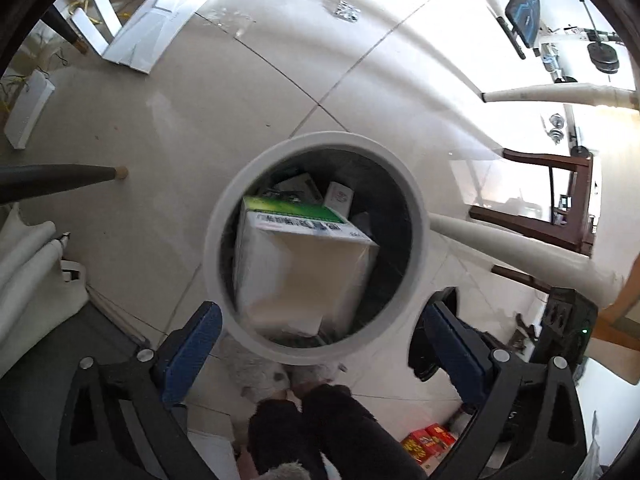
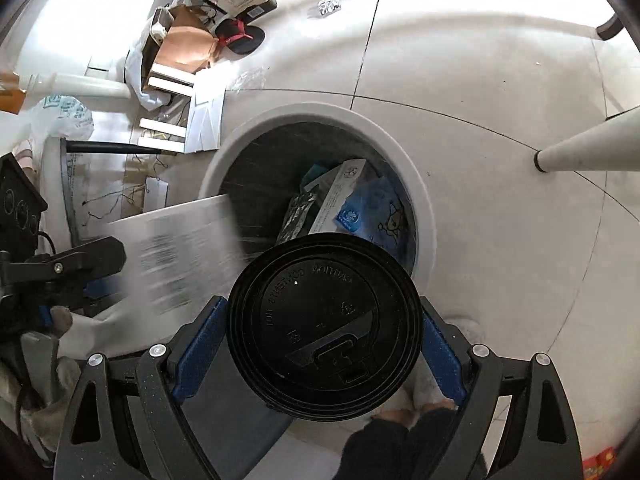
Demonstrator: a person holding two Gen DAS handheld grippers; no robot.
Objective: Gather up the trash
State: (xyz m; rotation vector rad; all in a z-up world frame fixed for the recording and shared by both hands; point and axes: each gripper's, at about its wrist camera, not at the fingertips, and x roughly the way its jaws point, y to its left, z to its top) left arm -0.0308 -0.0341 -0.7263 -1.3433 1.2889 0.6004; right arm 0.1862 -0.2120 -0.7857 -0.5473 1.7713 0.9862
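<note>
A round bin with a white rim [image 1: 316, 138] stands on the tiled floor under both grippers. My left gripper [image 1: 322, 312] is open above its near edge. A white box with a green edge [image 1: 304, 268] sits loose in the bin mouth, touching neither pad, its lower part blurred. The right wrist view shows the bin rim [image 2: 320, 110] again, the same box [image 2: 180, 256] blurred at its left side, and a left finger [image 2: 96, 256] beside it. My right gripper [image 2: 324, 312] holds a cup with a black lid [image 2: 324, 328]; no gap shows at the pads. A blue packet [image 2: 372, 208] lies inside.
White table legs [image 1: 520, 252] slant past on the right and a dark chair leg [image 1: 60, 180] on the left. Flat white cardboard [image 1: 160, 20] and a clutter pile [image 2: 192, 40] lie on the far floor. A person's dark-socked feet [image 1: 320, 420] stand by the bin.
</note>
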